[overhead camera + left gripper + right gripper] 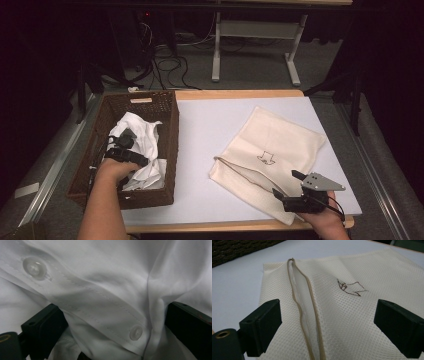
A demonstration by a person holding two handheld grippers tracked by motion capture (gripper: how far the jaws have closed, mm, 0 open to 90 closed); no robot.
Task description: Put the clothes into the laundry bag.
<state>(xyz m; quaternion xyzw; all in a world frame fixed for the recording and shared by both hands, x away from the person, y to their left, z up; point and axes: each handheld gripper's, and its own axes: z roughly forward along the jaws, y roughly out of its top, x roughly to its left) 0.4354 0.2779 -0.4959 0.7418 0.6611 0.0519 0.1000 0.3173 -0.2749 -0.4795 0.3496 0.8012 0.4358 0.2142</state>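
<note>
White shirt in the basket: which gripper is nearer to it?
Left. The left gripper is down in the wicker basket, jaws open around the white shirt. The right gripper is across the table at the mesh bag.

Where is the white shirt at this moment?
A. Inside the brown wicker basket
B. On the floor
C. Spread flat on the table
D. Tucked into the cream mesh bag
A: in the high view the white shirt lies bunched inside the wicker basket, with the left gripper down in it; the mesh bag lies flat on the table apart from it.
</note>
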